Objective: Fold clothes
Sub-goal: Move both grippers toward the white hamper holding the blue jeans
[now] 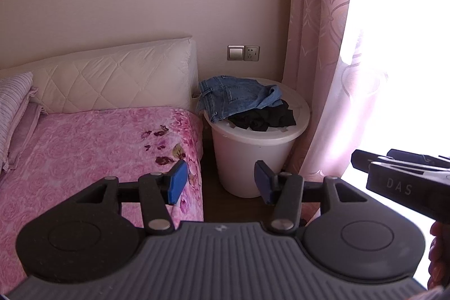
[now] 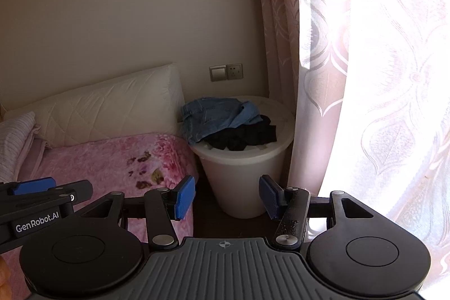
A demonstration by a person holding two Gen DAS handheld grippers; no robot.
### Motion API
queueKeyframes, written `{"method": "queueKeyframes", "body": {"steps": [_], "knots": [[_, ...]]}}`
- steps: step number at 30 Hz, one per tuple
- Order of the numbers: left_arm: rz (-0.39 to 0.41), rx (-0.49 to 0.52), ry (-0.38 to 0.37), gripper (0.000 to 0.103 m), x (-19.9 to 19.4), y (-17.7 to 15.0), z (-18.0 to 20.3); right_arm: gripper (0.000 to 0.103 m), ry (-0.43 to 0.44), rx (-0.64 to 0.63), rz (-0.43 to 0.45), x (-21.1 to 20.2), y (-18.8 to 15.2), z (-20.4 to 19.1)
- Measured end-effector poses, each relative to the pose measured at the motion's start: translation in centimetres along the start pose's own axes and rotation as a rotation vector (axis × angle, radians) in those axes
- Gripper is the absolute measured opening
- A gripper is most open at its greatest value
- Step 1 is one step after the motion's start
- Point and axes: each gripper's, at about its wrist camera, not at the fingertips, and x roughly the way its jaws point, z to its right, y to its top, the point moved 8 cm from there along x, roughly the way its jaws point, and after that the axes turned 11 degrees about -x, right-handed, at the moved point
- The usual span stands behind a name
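Note:
A crumpled blue denim garment (image 1: 236, 97) (image 2: 216, 117) lies on top of a white round bin (image 1: 253, 156) (image 2: 242, 173), with a black garment (image 1: 267, 117) (image 2: 244, 137) heaped beside it toward the front right. My left gripper (image 1: 220, 182) is open and empty, well short of the bin and above the gap between bed and bin. My right gripper (image 2: 227, 197) is also open and empty, aimed at the bin from about the same distance. Each gripper's side shows at the edge of the other's view.
A bed with a pink floral blanket (image 1: 92, 156) (image 2: 112, 159) and a white quilted headboard (image 1: 118, 78) lies to the left. Striped pillows (image 1: 14, 100) sit at its far left. A pink curtain (image 1: 317, 47) (image 2: 365, 75) hangs at the right. A wall socket (image 1: 243, 52) is above the bin.

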Motion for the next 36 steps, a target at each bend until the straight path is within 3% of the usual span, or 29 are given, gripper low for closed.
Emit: {"method": "queueKeyframes", "body": {"steps": [7, 12, 36], "knots": [[-0.047, -0.016, -0.03, 0.048, 2.8, 0.5, -0.6, 0.055, -0.022, 0.007, 0.002, 1.0, 0.6, -0.5], [-0.021, 0.015, -0.03, 0.049, 5.5, 0.8, -0.6, 0.055, -0.028, 0.016, 0.001, 2.0, 0.9, -0.9], [-0.034, -0.004, -0.059, 0.049, 7.6, 2.9, -4.6, 0.055, -0.038, 0.018, -0.01, 6.2, 0.4, -0.3]]}}
